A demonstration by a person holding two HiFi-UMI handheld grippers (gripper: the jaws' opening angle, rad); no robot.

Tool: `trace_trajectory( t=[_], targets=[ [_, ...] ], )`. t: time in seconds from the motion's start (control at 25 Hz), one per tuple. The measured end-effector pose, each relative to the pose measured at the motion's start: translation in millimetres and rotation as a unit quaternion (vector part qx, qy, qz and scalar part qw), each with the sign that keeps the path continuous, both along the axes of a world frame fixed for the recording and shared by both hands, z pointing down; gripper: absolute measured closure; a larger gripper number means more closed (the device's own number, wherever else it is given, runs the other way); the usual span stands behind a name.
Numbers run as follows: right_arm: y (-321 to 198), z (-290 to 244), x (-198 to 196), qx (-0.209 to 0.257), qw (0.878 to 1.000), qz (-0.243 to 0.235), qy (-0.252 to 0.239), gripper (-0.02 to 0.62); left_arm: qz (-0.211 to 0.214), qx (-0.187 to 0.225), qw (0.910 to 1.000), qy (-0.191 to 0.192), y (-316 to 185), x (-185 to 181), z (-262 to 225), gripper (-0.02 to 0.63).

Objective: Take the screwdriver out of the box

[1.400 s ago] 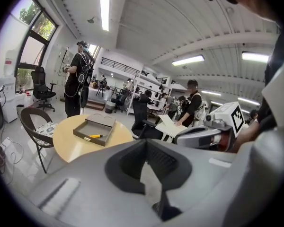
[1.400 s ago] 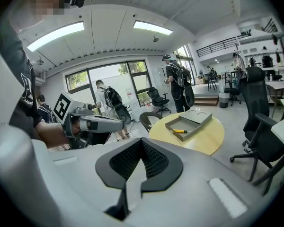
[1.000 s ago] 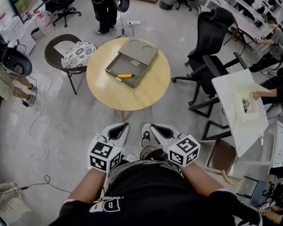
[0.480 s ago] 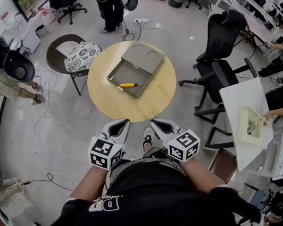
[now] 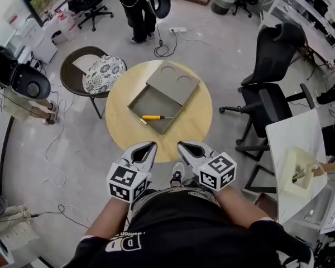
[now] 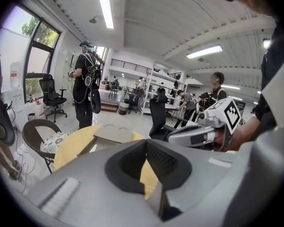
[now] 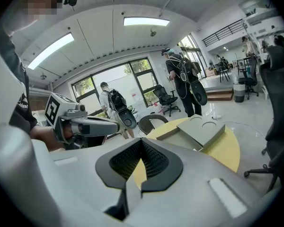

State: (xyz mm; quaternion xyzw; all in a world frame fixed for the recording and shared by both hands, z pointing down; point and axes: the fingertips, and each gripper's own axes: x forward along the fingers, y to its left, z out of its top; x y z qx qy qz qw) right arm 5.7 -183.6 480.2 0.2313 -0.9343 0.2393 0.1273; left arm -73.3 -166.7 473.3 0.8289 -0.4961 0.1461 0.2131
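A grey box lies open on a round wooden table, its lid resting against the far side. In the box's near corner lies the screwdriver, with a yellow handle and a thin metal shaft. My left gripper and right gripper are side by side at the table's near edge, short of the box. Both are shut with nothing in them. The left gripper view has its jaws closed before the table and the box. The right gripper view shows closed jaws and the box.
A wicker chair with a patterned cushion stands left of the table. Black office chairs stand on the right, by a white table. A person stands beyond the table. Cables trail over the floor at left.
The table and box have drawn nearer and sit lower in the head view. Both grippers, still shut and empty, have come up to the table's near edge.
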Motion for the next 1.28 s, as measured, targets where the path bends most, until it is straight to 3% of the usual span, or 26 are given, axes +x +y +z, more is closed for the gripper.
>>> trace_trajectory(
  t=[0.4, 0.68, 1.28],
  targets=[
    [-48, 7, -2, -0.002, 0.999, -0.033, -0.011, 0.597, -0.031, 0.003, 0.9995, -0.010, -46, 0, 1, 0.548],
    [-63, 15, -7, -0.012, 0.999, -0.028, -0.012, 0.597, -0.023, -0.005, 0.9994, -0.026, -57, -7, 8, 0.548],
    [-86, 24, -34, -0.023, 0.997, 0.073, 0.006, 0.597, 0.096, -0.005, 0.9926, -0.074, -95, -40, 25, 0.545]
  ],
)
